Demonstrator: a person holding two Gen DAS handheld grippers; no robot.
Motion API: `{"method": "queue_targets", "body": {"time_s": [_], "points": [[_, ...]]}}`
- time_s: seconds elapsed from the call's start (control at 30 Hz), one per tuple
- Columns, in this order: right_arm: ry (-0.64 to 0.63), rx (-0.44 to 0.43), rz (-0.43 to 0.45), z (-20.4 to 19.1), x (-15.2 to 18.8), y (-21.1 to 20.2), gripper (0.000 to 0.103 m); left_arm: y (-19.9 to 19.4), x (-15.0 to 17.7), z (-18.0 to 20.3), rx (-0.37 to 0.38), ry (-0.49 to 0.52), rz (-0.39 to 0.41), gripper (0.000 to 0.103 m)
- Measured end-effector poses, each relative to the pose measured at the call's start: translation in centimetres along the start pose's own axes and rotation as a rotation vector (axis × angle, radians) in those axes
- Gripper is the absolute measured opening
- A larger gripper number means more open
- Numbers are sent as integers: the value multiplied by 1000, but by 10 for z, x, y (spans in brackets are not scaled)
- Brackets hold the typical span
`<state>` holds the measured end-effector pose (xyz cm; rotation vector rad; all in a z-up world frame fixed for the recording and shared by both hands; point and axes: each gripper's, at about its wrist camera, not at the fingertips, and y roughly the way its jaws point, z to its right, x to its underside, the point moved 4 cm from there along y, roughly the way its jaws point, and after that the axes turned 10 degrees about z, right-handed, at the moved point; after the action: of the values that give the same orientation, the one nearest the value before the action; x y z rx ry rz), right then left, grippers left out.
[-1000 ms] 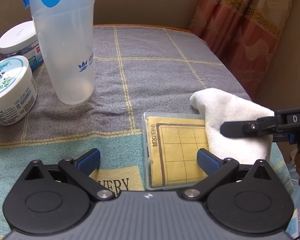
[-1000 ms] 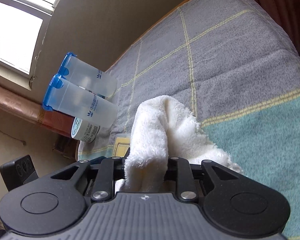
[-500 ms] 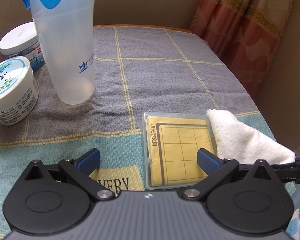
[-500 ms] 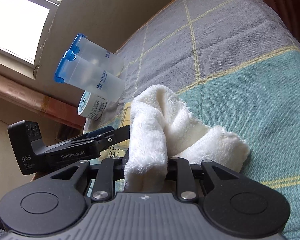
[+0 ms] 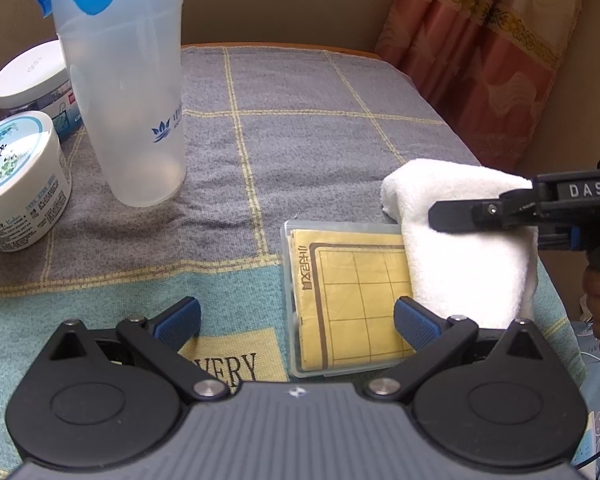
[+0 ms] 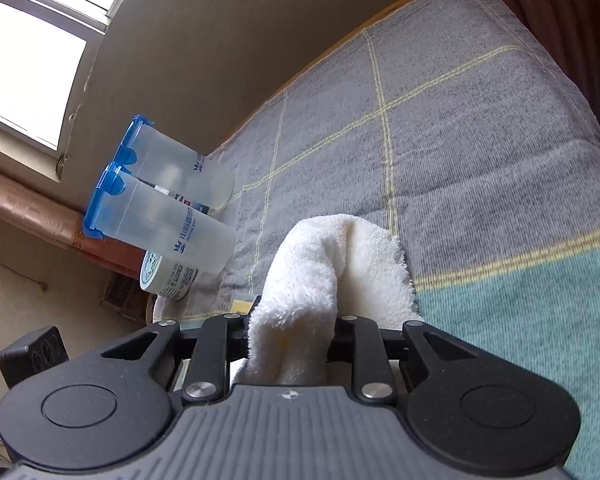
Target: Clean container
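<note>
Wiping looked under way, not finished: the right tongs (image 6: pixel 292 344) were clamped on a white towel (image 5: pixel 468 248) overlapping the right edge of the flat clear container (image 5: pixel 340 300); the left tongs (image 5: pixel 296 320) stood open and empty just in front of it. Legible: "DAS" on the right tongs, "VERY" on the bench cloth (image 5: pixel 300 128) left of the container; the container's printed characters were unreadable.

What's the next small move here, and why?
Probably bring the right gripper with the cloth down onto the flat clear case and wipe. It is clamped on the cloth, which hangs over the case's right edge. The left gripper is open and empty just in front of the case.
</note>
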<state>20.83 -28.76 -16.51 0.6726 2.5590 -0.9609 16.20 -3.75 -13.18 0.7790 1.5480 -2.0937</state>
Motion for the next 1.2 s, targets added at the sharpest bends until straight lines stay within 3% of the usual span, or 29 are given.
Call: {"method": "queue_targets", "body": {"time_s": [0.47,0.63,0.73,1.03,1.2], "points": [[-35,-26,-52,-13,55,-29,29,5,0,2,-10,8,2,103],[-12,-64,-32,-11,69,-44,26,6,-2,5,-15,22,-3,103],[25,-97,19,-5,67,-58,24,3,-4,11,-26,101,16,103],[34,-118,127,3,49,-98,24,-9,-13,38,108,422,87,103],[47,-139,142,6,48,-102,24,-8,-16,52,154,612,34,102]]}}
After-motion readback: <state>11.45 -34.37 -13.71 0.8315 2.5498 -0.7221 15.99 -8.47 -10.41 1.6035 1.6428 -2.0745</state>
